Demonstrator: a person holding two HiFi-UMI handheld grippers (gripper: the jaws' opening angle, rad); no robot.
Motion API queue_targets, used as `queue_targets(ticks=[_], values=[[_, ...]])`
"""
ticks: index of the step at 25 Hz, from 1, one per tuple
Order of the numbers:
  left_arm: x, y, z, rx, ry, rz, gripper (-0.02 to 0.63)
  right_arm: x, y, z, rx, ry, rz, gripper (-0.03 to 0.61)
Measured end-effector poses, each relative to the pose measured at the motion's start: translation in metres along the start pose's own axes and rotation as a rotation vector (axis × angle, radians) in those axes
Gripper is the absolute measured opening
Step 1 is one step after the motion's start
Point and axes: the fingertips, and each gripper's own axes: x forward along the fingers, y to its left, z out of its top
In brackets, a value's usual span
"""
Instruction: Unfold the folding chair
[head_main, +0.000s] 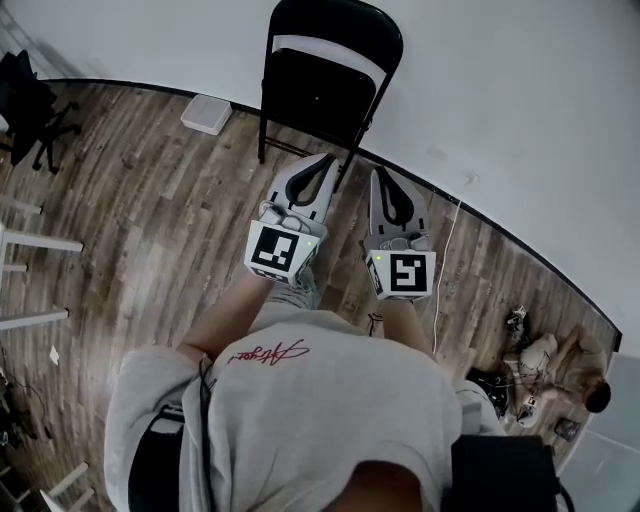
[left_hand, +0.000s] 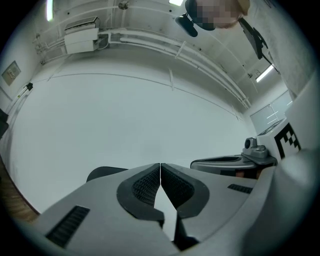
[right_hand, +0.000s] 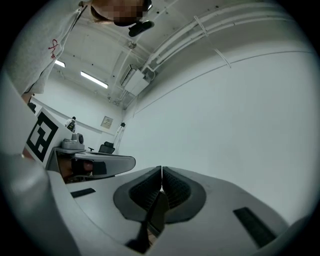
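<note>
Left gripper (head_main: 328, 160): jaws closed tip to tip, nothing between them; points forward, tilted slightly upward.
Right gripper (head_main: 380, 175): jaws closed, empty; level, just beside the left.
Marker cubes (head_main: 280, 250): one per gripper, facing up.
Forearms (head_main: 225, 315): bare, extended forward.

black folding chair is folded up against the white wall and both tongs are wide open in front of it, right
Not quite: both tongs are shut, not open. The left gripper view shows the left tongs closed with nothing between them; the right gripper view shows the same for the right tongs. The black folding chair does stand folded against the white wall.
</note>
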Motion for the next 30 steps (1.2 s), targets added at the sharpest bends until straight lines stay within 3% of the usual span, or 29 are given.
queue_targets(ticks=[9, 12, 15, 20, 21, 22, 23, 25, 30], values=[[0.121, 0.076, -0.011, 0.003, 0.031, -0.082, 0.017, 0.120, -0.075, 0.000, -0.026, -0.009, -0.092, 0.017], [0.145, 0.084, -0.032, 0.004, 0.099, -0.105, 0.018, 0.136, -0.090, -0.013, -0.015, 0.015, -0.089, 0.017], [0.176, 0.101, -0.067, 0.022, 0.224, -0.142, 0.018, 0.157, -0.106, -0.038, -0.018, 0.064, -0.073, 0.017], [0.226, 0.138, -0.134, 0.158, 0.416, -0.261, 0.029, 0.184, -0.146, -0.104, -0.039, 0.201, -0.060, 0.018], [0.236, 0.146, -0.152, 0.180, 0.475, -0.304, 0.112, 0.191, -0.156, -0.118, -0.059, 0.232, -0.072, 0.020], [0.246, 0.155, -0.171, 0.211, 0.543, -0.350, 0.273, 0.197, -0.166, -0.133, -0.083, 0.268, -0.086, 0.028], [0.255, 0.164, -0.190, 0.259, 0.614, -0.399, 0.301, 0.205, -0.176, -0.150, -0.092, 0.306, -0.099, 0.056], [0.274, 0.181, -0.226, 0.397, 0.726, -0.485, 0.318, 0.223, -0.196, -0.184, -0.047, 0.369, -0.125, 0.141], [0.324, 0.213, -0.305, 0.703, 0.932, -0.647, 0.318, 0.270, -0.240, -0.270, 0.060, 0.503, -0.140, 0.181]])
